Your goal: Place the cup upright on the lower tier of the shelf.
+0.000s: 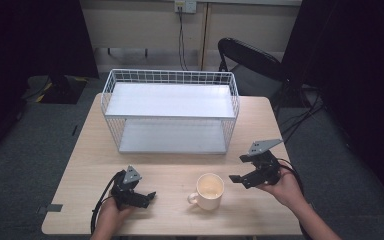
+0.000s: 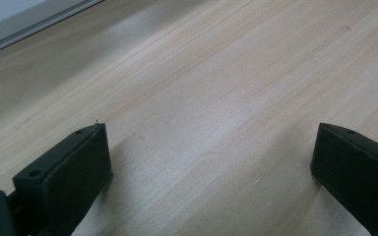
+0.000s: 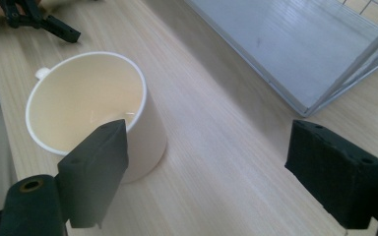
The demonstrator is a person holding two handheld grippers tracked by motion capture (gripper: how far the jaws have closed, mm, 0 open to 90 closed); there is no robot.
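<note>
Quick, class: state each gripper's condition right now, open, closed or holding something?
Left gripper: open, holding nothing, above the bare table.
Right gripper: open, holding nothing, beside the cream mug.

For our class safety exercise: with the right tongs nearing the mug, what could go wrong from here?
1. The right tongs stand open beside the cream mug; one black pad sits close to the rim and might nudge or tip it.
2. The mug's handle faces away from those tongs, so a smooth-wall grip may slip.
3. The white wire shelf rack lies close behind; a lift could clip it.
</note>
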